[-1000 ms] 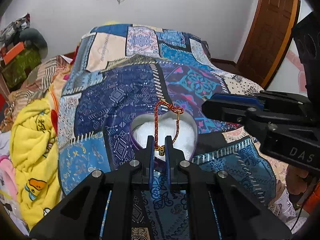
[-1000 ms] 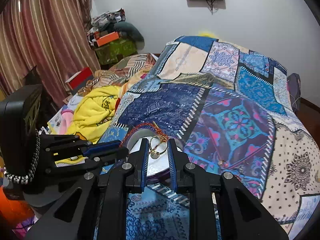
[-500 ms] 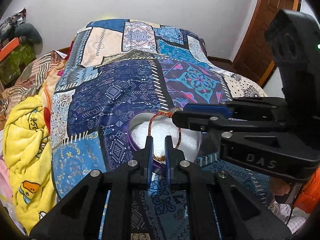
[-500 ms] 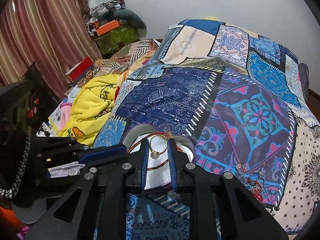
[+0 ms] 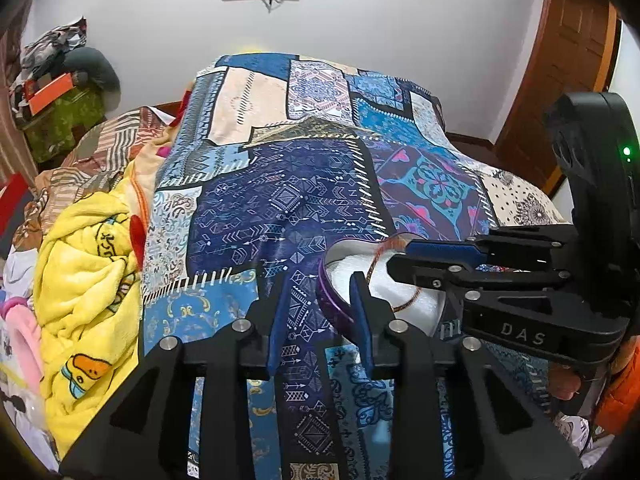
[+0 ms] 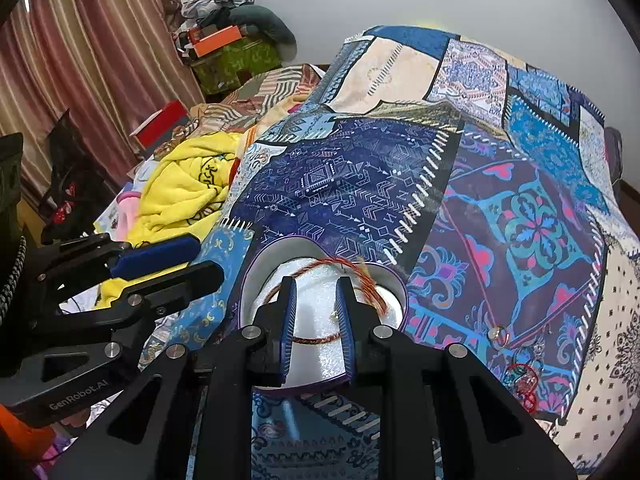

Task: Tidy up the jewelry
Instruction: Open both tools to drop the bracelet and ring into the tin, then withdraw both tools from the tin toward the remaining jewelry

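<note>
Setting: a bed under a blue patchwork-print bedspread (image 6: 344,184) carried the work, with a crumpled yellow fleece blanket (image 5: 84,276) at its edge.
Box: a purple-rimmed heart-shaped box with a white foam lining (image 6: 320,344) sat on the bedspread, right in front of both tools.
Bracelet: a red-and-gold twisted cord bracelet (image 6: 352,272) lay inside the box on the foam, one loop draped over the far rim.
Left gripper (image 5: 320,312): jaws parted and empty, beside the box's near rim.
Right gripper (image 6: 316,316): jaws spread over the foam, gripping nothing; a small gold glint showed beside one pad, too small to name.
Loose pieces: a few rings and a red trinket (image 6: 520,376) lay on the bedspread, well apart from the box.
Handling: the cord looked light, limp and prone to snag; pinching a single strand should lift it safely.
</note>
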Tool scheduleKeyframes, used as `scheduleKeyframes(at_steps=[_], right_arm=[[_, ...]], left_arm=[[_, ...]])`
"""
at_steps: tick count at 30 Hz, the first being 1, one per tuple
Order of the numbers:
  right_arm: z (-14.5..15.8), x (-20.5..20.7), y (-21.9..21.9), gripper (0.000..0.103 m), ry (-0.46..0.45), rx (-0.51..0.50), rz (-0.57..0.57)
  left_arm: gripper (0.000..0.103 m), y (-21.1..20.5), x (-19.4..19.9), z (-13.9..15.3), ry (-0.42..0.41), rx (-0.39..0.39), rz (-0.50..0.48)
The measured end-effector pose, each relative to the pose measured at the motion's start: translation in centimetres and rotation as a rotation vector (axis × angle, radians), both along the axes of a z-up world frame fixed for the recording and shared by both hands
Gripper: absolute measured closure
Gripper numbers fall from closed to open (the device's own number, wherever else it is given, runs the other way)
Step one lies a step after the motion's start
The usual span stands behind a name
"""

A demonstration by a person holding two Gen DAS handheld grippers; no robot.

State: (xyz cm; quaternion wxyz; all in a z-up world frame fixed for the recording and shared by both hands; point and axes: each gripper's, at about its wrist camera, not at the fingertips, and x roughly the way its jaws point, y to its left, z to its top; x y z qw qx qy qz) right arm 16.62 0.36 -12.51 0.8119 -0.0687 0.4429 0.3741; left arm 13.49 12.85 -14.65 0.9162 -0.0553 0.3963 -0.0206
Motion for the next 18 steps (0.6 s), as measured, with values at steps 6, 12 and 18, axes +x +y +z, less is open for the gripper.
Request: scheduleKeyframes(at_steps=[6,12,18], right_arm=[[1.4,-0.7,-0.6,0.078,-0.054,-0.007,-0.016],[3.3,-1.8,-2.0,0.072,-0.131,-0.012,-0.048],[4.4,-2.5,-4.1,0.070,-0.176,-0.014,-0.092]], left_arm=[[0.072,-0.3,-0.3,0.4,-0.006,0.010,0.008],[0.068,-1.2,-0.8,1.4,-0.021,0.012,0.011],[0.068,-2.8,-1.3,2.4,-0.032,0.012,-0.004]])
